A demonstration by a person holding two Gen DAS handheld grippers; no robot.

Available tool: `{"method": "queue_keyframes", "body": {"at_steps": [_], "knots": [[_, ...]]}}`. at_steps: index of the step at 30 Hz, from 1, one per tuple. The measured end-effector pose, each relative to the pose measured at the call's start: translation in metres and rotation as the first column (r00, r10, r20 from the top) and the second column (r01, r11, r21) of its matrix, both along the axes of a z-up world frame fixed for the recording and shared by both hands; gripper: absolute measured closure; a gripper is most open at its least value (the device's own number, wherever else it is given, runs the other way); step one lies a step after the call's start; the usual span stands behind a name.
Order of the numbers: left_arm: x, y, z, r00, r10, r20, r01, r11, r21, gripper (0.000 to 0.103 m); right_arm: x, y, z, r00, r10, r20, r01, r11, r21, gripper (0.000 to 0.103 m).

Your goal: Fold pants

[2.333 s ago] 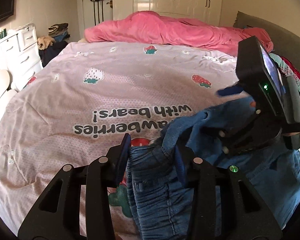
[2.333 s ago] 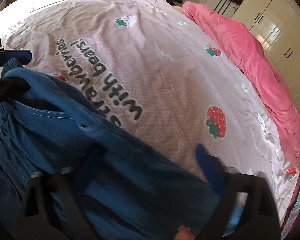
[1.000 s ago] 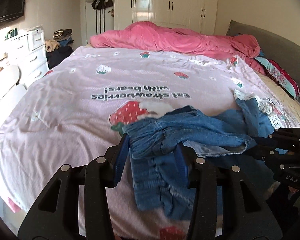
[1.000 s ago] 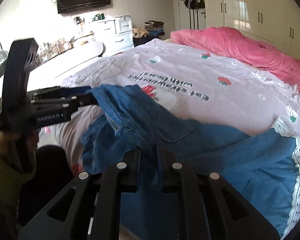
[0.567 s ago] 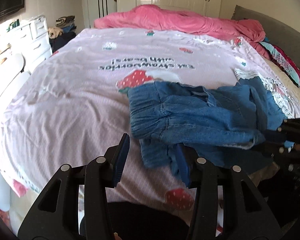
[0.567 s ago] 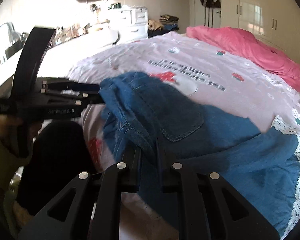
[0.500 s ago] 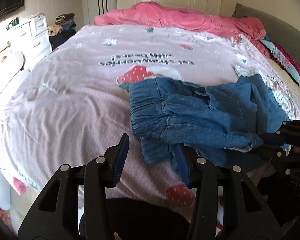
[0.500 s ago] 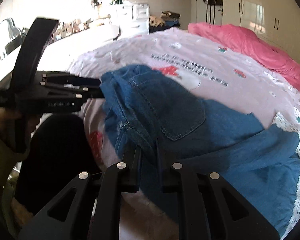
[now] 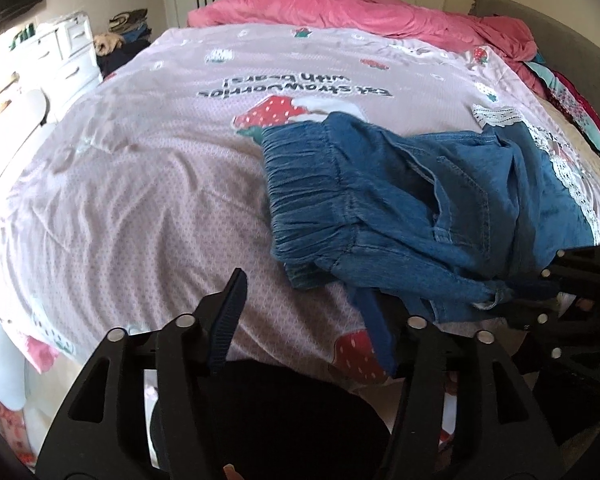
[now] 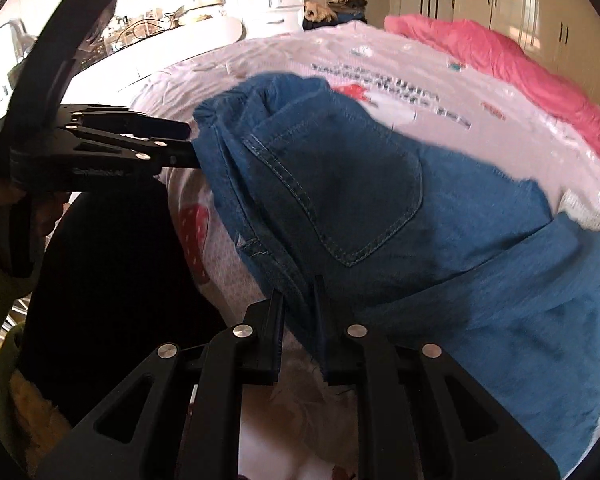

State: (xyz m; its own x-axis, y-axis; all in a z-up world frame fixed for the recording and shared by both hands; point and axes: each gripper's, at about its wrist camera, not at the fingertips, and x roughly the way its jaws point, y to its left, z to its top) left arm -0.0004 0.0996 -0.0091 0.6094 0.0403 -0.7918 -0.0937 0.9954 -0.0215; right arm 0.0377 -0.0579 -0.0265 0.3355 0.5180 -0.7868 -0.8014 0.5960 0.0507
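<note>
Your right gripper (image 10: 300,300) is clamped on the blue denim pants (image 9: 400,200) at the bed's (image 9: 140,184) near right edge, anchoring them, while your left gripper (image 9: 304,312) hangs apart, empty.

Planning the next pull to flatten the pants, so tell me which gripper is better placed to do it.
Right. The right gripper is shut on a fold of the pants and could pull at once. The left gripper is open and holds nothing, just short of the waistband.
</note>
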Motion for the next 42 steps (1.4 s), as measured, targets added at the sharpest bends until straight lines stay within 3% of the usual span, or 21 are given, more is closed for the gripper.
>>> {"method": "queue_keyframes", "body": {"at_steps": [4, 8, 12, 14, 18, 21, 25, 29, 34, 38, 42], "knots": [[-0.014, 0.007, 0.012, 1.000, 0.020, 0.021, -0.019, 0.997, -0.077, 0.053, 0.007, -0.005, -0.005, 0.998, -0.018, -0.062, 0.021, 0.999, 0.034, 0.087], [-0.021, -0.001, 0.039, 0.996, 0.022, 0.087, -0.019, 0.999, -0.032, 0.050, 0.013, -0.009, -0.008, 0.995, -0.022, -0.100, 0.029, 0.998, 0.063, 0.084], [-0.007, -0.017, 0.060, 0.989, -0.035, 0.145, 0.043, 0.998, -0.052, 0.048, 0.012, -0.010, -0.007, 0.994, -0.014, -0.106, 0.022, 0.997, 0.071, 0.079], [0.007, -0.026, 0.055, 0.989, -0.063, 0.136, 0.068, 0.997, -0.032, 0.048, 0.013, -0.011, -0.004, 0.994, -0.012, -0.112, 0.021, 0.997, 0.078, 0.078], [0.036, -0.031, 0.020, 0.997, -0.076, 0.007, 0.076, 0.997, -0.019, 0.048, 0.009, -0.016, 0.003, 0.992, -0.005, -0.127, 0.017, 0.995, 0.096, 0.071], [0.043, -0.028, 0.004, 0.997, -0.066, -0.026, 0.065, 0.998, -0.010, 0.048, 0.008, -0.027, 0.016, 0.990, 0.000, -0.144, 0.022, 0.988, 0.153, 0.068], [0.045, -0.023, 0.000, 0.998, -0.064, -0.030, 0.063, 0.998, -0.027, 0.046, 0.018, -0.039, 0.032, 0.990, -0.062, -0.130, 0.089, 0.974, 0.209, 0.057], [0.044, -0.024, -0.002, 0.998, -0.060, -0.032, 0.060, 0.998, -0.008, 0.044, 0.038, -0.040, 0.028, 0.981, -0.119, -0.155, 0.150, 0.967, 0.205, 0.057], [0.046, -0.026, -0.006, 0.998, -0.057, -0.039, 0.057, 0.998, 0.003, 0.038, 0.045, -0.030, -0.005, 0.964, -0.172, -0.201, 0.193, 0.977, 0.086, 0.055], [0.045, -0.023, -0.005, 0.998, -0.048, -0.035, 0.048, 0.999, -0.006, 0.037, 0.044, -0.033, 0.000, 0.969, -0.162, -0.188, 0.185, 0.976, 0.112, 0.052], [0.032, -0.017, 0.009, 1.000, -0.017, 0.019, 0.017, 0.999, -0.036, 0.037, 0.042, -0.047, 0.020, 0.975, -0.162, -0.151, 0.188, 0.967, 0.172, 0.046]]}}
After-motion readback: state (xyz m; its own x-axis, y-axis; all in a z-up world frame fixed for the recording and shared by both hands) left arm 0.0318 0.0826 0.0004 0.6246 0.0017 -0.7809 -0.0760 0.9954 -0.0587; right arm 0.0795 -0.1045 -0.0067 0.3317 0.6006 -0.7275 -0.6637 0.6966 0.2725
